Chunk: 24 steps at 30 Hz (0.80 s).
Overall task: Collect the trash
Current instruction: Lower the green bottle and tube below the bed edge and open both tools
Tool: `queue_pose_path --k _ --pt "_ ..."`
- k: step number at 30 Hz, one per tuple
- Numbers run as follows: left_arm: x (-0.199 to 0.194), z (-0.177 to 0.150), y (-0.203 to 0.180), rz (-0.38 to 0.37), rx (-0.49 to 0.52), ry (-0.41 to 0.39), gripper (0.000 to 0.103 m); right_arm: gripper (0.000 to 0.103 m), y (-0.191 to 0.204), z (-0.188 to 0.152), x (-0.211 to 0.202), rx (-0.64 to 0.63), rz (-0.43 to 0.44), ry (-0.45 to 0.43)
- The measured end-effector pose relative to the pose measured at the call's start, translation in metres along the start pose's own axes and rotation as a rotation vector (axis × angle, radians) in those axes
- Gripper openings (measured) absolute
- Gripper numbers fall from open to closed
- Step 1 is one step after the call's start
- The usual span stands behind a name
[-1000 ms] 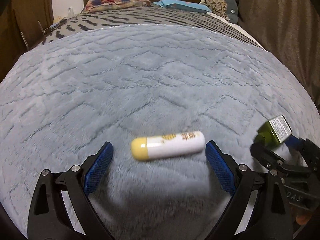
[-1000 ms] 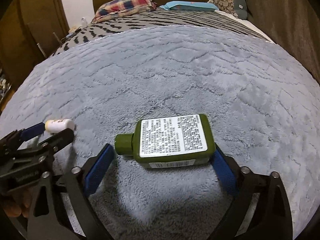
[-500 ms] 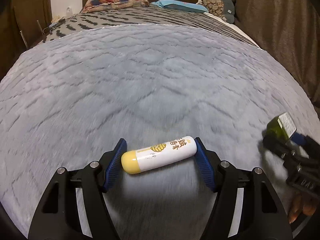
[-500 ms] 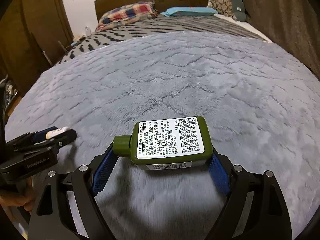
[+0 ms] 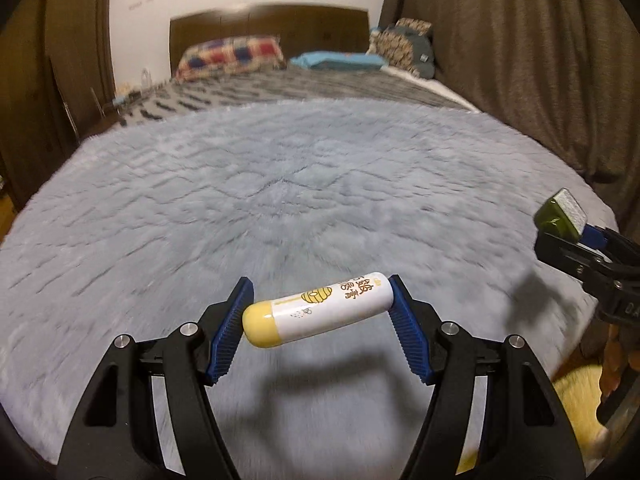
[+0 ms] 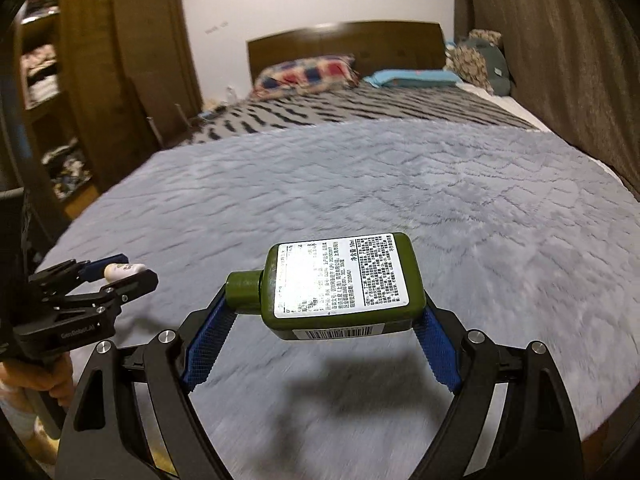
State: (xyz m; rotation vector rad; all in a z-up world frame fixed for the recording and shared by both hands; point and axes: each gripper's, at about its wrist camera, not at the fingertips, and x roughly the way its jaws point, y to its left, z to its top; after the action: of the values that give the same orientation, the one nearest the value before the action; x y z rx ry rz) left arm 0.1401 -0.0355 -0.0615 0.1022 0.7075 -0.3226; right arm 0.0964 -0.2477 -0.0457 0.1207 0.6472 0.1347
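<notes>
My left gripper is shut on a white tube with a yellow cap, gripped end to end and held above the grey fluffy blanket. My right gripper is shut on a small green bottle with a white label, also lifted off the blanket. The right gripper with the green bottle shows at the right edge of the left wrist view. The left gripper with the tube shows at the left of the right wrist view.
The bed runs back to a wooden headboard with a plaid pillow and a blue pillow. Brown curtains hang on the right. A wooden wardrobe stands on the left.
Both grippers have closed on their objects and lifted them off the blanket. Both views have tilted up and pulled back toward the foot of the bed.
</notes>
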Motion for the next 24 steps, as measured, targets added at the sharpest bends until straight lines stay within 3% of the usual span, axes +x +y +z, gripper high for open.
queue_pose_path --k 4,9,15,24 --pt "-0.049 -0.033 -0.012 -0.010 0.036 -0.051 0.065 0.086 0.020 -0.026 -0.037 -0.043 0.021 -0.030" --pt "-0.084 -0.076 -0.024 -0.014 0.051 -0.052 0.065 0.086 0.031 -0.064 -0.069 -0.033 0.051 -0.029" --pt "-0.091 -0.131 -0.029 -0.024 0.027 0.040 0.065 0.086 0.039 -0.108 -0.075 -0.038 0.030 0.037" --pt "-0.075 -0.193 -0.037 -0.043 0.015 0.204 0.065 0.086 0.048 -0.160 -0.064 -0.017 0.073 0.189"
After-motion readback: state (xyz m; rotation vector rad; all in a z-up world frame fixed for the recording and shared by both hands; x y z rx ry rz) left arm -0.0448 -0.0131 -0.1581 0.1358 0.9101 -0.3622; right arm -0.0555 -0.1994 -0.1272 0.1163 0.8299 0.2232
